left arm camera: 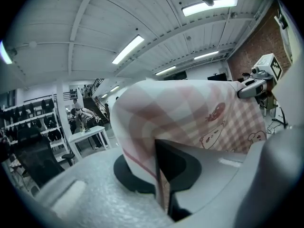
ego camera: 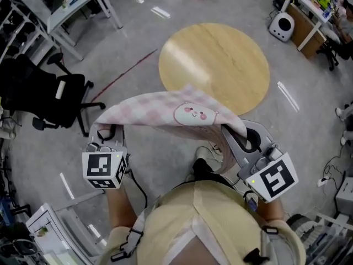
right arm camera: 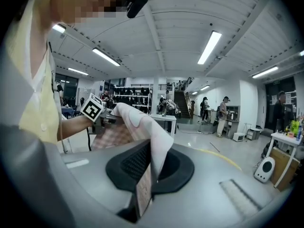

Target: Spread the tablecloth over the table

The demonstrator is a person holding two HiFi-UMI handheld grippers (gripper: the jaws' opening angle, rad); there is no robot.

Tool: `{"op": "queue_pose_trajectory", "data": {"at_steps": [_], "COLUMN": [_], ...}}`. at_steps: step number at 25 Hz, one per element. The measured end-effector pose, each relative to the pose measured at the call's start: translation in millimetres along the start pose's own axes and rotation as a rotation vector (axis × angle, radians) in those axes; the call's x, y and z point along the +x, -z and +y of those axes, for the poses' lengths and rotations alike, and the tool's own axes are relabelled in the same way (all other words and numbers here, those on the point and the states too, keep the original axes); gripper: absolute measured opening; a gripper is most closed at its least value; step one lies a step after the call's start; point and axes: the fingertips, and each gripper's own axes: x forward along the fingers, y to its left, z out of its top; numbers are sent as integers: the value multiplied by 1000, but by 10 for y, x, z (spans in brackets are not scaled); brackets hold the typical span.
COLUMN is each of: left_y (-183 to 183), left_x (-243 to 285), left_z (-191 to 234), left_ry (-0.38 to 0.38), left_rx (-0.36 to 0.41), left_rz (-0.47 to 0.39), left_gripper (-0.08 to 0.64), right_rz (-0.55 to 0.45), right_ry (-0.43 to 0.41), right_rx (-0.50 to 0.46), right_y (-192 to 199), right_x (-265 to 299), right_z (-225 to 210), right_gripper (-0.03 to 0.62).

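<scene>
A pink-and-white checked tablecloth [ego camera: 171, 110] with a cartoon face hangs stretched between my two grippers, in the air just in front of the round wooden table [ego camera: 220, 59]. My left gripper [ego camera: 106, 132] is shut on the tablecloth's left corner [left arm camera: 156, 141]. On the other side my right gripper [ego camera: 237, 132] is shut on the right corner [right arm camera: 152, 146]. The cloth's front edge overlaps the table's near rim in the head view. In the left gripper view the right gripper [left arm camera: 256, 84] shows beyond the cloth.
A black office chair [ego camera: 49, 95] stands to the left, and a white desk [ego camera: 77, 7] is behind it. A white speaker [ego camera: 282, 25] and a desk sit at the far right. White shelving [ego camera: 49, 228] is at the lower left. People stand far off.
</scene>
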Motion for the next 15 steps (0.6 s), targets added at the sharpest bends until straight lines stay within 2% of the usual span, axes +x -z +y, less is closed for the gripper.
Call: {"op": "queue_pose_trajectory", "data": {"at_steps": [5, 15], "left_y": [-363, -978], "left_x": [492, 1425], "left_z": [-11, -263], "left_ry": [3, 23], "left_rx": [60, 91], "left_rz": [-13, -100], "left_gripper": [8, 8], "right_rz": [-42, -61], "right_ry": [40, 143], "right_rx": [-14, 6], "right_y": [-149, -93], "right_x": [81, 82], "right_z": [-491, -1392], "right_gripper": [9, 11]}}
